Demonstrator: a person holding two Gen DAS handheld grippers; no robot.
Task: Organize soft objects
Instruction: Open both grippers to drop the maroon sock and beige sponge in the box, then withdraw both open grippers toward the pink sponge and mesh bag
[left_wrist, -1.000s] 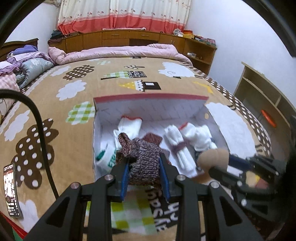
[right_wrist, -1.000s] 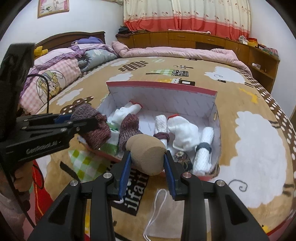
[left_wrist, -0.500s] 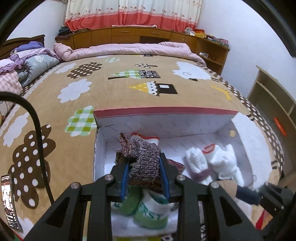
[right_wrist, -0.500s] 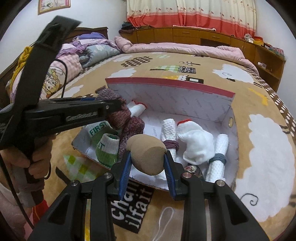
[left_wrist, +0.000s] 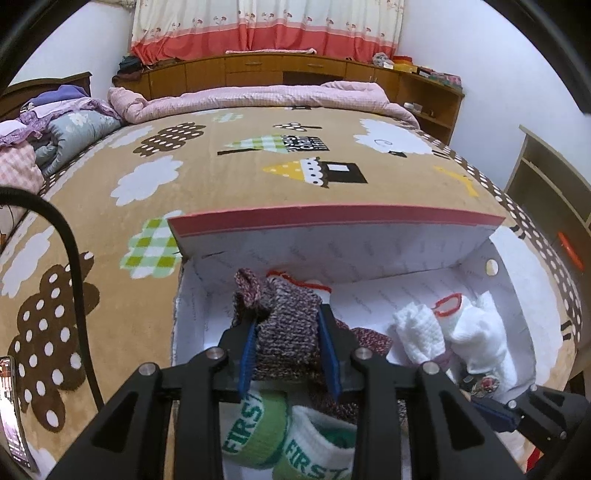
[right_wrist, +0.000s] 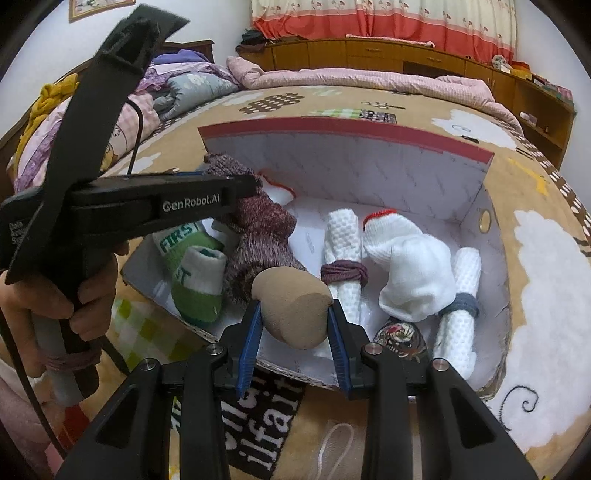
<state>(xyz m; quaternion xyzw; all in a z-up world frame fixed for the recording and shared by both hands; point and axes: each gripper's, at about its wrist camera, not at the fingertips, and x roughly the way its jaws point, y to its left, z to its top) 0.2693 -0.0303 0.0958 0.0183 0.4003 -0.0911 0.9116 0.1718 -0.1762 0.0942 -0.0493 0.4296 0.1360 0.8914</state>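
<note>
A white cardboard box with a red rim lies open on the bed. My left gripper is shut on a maroon knitted sock, held low over the box's left part, above another knitted sock. In the right wrist view the left gripper reaches in from the left, gripped by a hand. My right gripper is shut on a tan egg-shaped sponge just above the box's near wall.
Inside the box lie green-and-white socks, two rolled white cloths, a balled white sock and a small patterned roll. A phone and a black cable lie on the brown blanket.
Both grippers have moved forward and down toward the box with their loads. The left one now holds the knitted sock inside the box's left end; the sponge has reached the near wall.
</note>
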